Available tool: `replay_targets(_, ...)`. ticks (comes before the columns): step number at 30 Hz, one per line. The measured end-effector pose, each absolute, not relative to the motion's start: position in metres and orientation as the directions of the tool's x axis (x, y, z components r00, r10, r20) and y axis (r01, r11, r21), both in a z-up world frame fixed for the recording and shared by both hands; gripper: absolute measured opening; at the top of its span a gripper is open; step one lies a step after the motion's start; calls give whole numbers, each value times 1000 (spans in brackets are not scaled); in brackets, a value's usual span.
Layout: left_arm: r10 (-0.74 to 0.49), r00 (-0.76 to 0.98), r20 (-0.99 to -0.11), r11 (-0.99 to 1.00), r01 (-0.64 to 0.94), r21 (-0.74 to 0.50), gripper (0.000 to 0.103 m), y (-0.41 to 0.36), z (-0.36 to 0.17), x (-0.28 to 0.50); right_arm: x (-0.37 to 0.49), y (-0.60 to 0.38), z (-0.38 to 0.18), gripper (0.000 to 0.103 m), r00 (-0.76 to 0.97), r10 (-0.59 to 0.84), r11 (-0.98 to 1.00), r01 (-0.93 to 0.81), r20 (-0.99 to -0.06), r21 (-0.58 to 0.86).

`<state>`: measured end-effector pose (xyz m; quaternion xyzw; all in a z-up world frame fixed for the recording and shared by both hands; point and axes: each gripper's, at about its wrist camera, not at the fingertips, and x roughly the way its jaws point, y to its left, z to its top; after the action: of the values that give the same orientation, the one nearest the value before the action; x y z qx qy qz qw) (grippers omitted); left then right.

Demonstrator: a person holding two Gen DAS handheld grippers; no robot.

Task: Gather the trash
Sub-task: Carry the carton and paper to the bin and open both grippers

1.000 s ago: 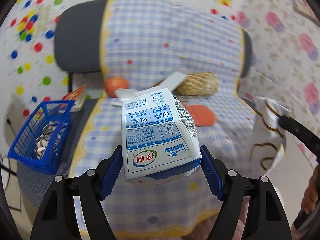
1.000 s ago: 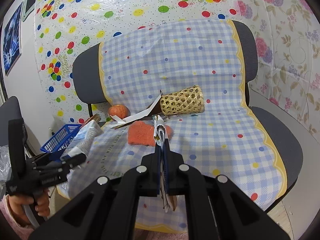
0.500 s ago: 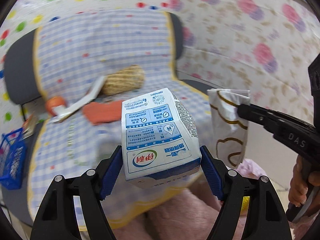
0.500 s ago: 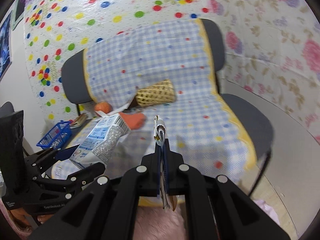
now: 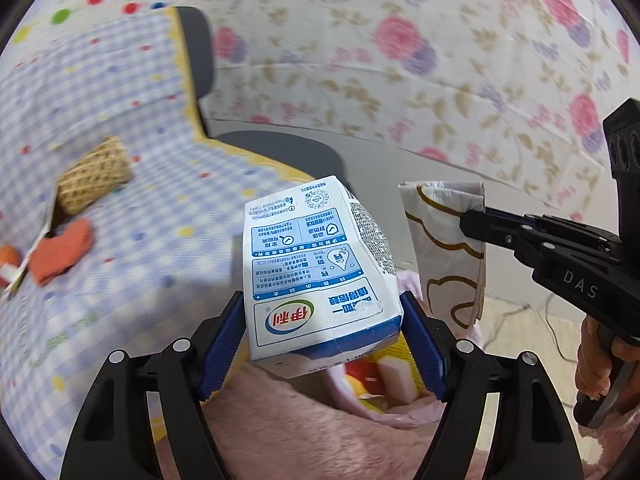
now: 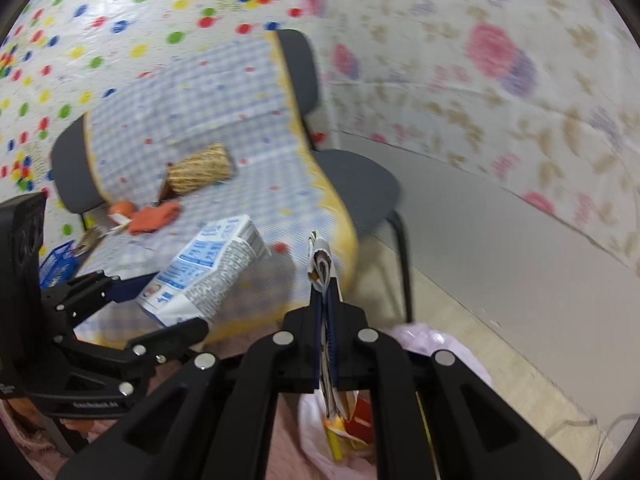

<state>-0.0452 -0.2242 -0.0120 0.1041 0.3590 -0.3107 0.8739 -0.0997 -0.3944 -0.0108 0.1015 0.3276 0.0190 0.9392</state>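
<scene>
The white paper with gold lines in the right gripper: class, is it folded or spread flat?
Folded. The paper shows stacked layers along its edge, pinched between the shut right gripper.

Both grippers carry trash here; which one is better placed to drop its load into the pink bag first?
Right, probably. The right gripper, shut on the folded wrapper, hangs directly over the pink bag's opening. The left gripper holds the milk carton nearer the chair.

Woven basket (image 6: pixel 200 173) and orange cloth (image 5: pixel 60 255) on checkered chair cover (image 6: pixel 224 100).
</scene>
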Motion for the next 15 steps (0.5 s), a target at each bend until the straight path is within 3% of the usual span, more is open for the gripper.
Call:
replay_targets(12, -513, 432, -742, 702, 708, -74, 77, -280, -41, -39, -111, -439, -55, 4, 723, 34, 957, 175, -690, 230)
replay_targets(15, -511, 444, -736, 710, 701, -70, 87, -284, -43, -36, -110, -444, -63, 10, 704, 18, 955, 197, -710, 220)
